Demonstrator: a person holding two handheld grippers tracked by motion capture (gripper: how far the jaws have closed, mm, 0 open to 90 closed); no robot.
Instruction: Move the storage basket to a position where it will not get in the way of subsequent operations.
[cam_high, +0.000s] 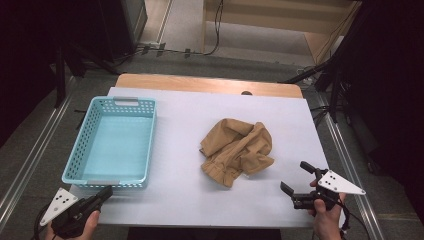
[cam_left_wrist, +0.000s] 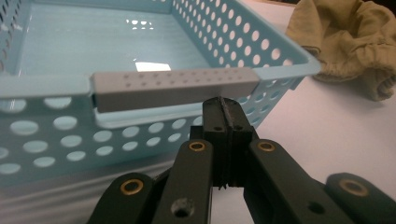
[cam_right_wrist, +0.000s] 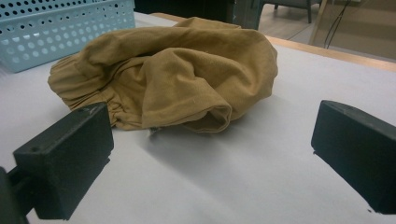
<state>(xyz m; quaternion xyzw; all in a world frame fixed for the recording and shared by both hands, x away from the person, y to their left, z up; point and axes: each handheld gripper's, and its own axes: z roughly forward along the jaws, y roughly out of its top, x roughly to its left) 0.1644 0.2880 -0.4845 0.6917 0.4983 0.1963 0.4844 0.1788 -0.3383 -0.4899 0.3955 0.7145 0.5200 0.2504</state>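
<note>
A crumpled tan garment (cam_high: 237, 150) lies right of the table's middle, also seen as a heap (cam_right_wrist: 173, 70) and at the far right (cam_left_wrist: 350, 42). A light blue perforated basket (cam_high: 80, 150) stands empty on the left. My left gripper (cam_high: 106, 192) is at the front left corner, shut with nothing in it; in the left gripper view its tips (cam_left_wrist: 226, 108) sit just below the basket's grey handle (cam_left_wrist: 173, 86). My right gripper (cam_high: 298, 176) rests at the front right, open, pointing at the garment (cam_right_wrist: 212, 154) with bare table between its jaws.
The basket rim (cam_right_wrist: 56, 28) shows behind the garment. A white sheet (cam_high: 190, 195) covers the table, with a wooden edge (cam_high: 200, 82) at the back. Dark stands and cables surround the table on the floor.
</note>
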